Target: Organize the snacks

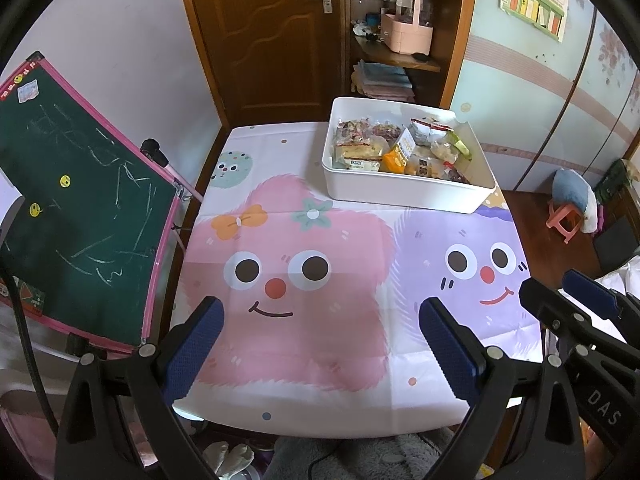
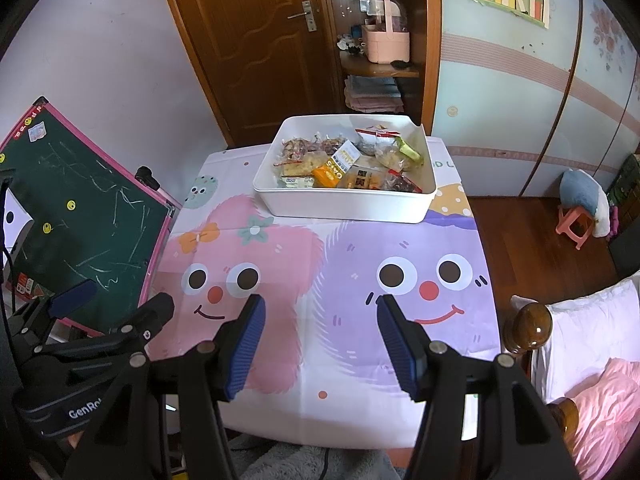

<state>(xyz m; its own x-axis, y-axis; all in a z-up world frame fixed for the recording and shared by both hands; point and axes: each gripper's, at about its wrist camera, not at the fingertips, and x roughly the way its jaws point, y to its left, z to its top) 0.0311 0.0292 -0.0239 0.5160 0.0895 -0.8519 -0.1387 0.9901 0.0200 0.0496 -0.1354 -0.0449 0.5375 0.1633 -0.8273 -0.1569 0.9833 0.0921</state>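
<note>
Well apart: snack bin (image 2: 344,204), both grippers' fingers (image 2: 248,344).

Soft, even daylight, sharp centre, strong fisheye bending, perhaps slightly dim corners.

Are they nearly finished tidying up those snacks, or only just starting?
It looks nearly finished or not yet begun; I cannot tell which. The snack packets all lie in the white bin, and none shows on the tablecloth. The left gripper and right gripper are both open and empty, so nothing is in hand.
</note>
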